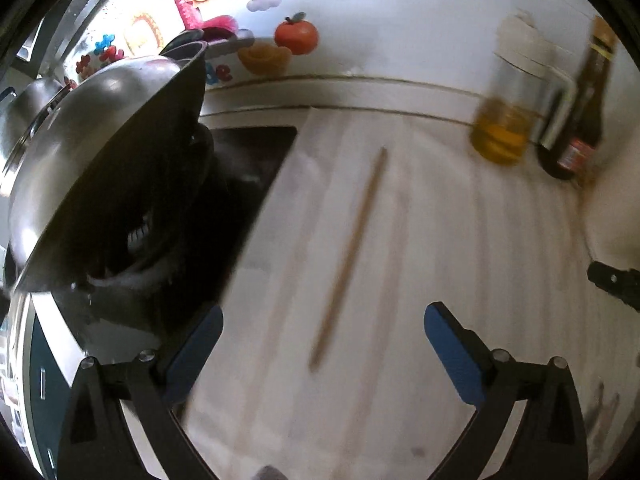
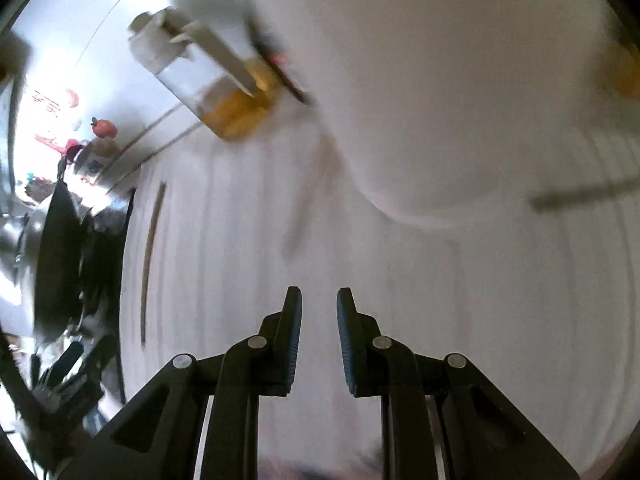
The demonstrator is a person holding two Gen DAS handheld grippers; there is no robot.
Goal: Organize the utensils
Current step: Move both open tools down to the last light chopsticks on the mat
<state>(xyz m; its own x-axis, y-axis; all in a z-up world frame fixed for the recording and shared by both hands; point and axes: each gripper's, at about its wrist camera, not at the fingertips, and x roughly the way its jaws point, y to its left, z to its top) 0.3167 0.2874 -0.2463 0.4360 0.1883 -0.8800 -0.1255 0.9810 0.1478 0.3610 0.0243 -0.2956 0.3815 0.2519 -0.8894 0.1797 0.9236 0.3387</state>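
A single wooden chopstick (image 1: 352, 248) lies on the white counter (image 1: 440, 240), running from near to far. My left gripper (image 1: 324, 312) hovers over its near end, jaws wide open, with the stick between the blue pads (image 1: 452, 352) but untouched. In the right wrist view the same chopstick (image 2: 150, 256) lies far to the left. My right gripper (image 2: 318, 292) has only a narrow gap between its pads and holds nothing. A blurred brown stick (image 2: 580, 196) lies at the right, and another faint streak (image 2: 300, 216) lies ahead of the right gripper.
A steel wok (image 1: 100, 152) sits on the black stove (image 1: 248, 168) at the left. An oil jar (image 1: 504, 120) and a dark bottle (image 1: 580, 120) stand at the back by the stickered wall. A large white rounded object (image 2: 440, 100) fills the right.
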